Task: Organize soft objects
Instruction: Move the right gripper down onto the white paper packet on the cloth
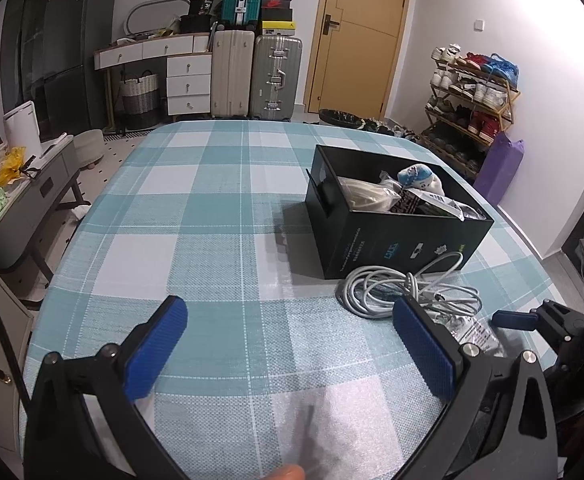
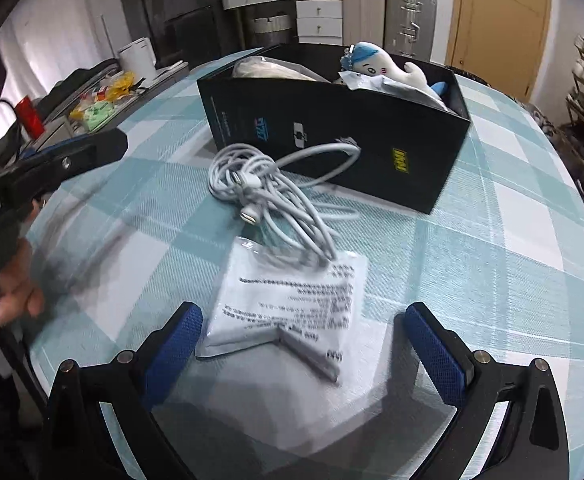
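A black box [image 1: 408,240] [image 2: 332,140] stands on the checked table and holds a white and blue plush toy [image 1: 420,178] [image 2: 384,70] and several packets. A coiled white cable [image 1: 408,286] [image 2: 275,192] lies in front of the box. A white printed packet [image 2: 292,304] lies beside the cable, between the fingers of my open right gripper [image 2: 304,320], and part of it shows in the left wrist view [image 1: 472,332]. My left gripper [image 1: 287,312] is open and empty over bare tablecloth, left of the cable.
The table [image 1: 211,216] has a teal checked cloth. Suitcases [image 1: 255,76], a drawer unit and a door stand behind it. A shoe rack [image 1: 472,100] stands at the right. A side cart [image 1: 19,184] with bags is at the left.
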Available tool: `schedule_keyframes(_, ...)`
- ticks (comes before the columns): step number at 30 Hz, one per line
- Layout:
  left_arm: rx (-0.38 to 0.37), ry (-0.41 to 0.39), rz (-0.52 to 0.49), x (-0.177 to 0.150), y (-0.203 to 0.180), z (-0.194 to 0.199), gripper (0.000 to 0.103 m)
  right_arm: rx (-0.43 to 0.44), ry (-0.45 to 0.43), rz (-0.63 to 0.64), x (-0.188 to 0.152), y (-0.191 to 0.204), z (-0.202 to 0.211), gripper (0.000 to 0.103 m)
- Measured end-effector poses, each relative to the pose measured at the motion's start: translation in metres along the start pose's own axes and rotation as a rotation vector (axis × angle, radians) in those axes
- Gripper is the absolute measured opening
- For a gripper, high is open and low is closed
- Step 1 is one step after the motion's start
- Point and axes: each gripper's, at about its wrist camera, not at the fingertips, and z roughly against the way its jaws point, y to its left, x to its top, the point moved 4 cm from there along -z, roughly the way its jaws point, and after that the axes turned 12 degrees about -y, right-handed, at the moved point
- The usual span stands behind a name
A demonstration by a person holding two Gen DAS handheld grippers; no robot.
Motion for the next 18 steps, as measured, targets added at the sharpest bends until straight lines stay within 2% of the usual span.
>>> schedule_keyframes(4,-0.004,0.006,-0.009,-0.002,-0.003,-0.001,0.103,0.009,0.001,-0.004,-0.005,-0.008,0.005,0.102)
schedule_keyframes(11,-0.01,0.022,-0.031,-0.006,-0.008,-0.004,0.103,-0.015,-0.014,0.031,-0.001,0.004,-0.002,0.101)
schedule_keyframes(16,-0.017,0.032,-0.036,-0.007,-0.01,-0.005,0.103,-0.021,-0.029,0.04,-0.002,-0.001,0.003,0.092)
schedule_keyframes(18,-0.017,0.033,-0.036,-0.007,-0.01,-0.005,0.103,-0.012,-0.031,0.044,-0.003,-0.004,0.006,0.081)
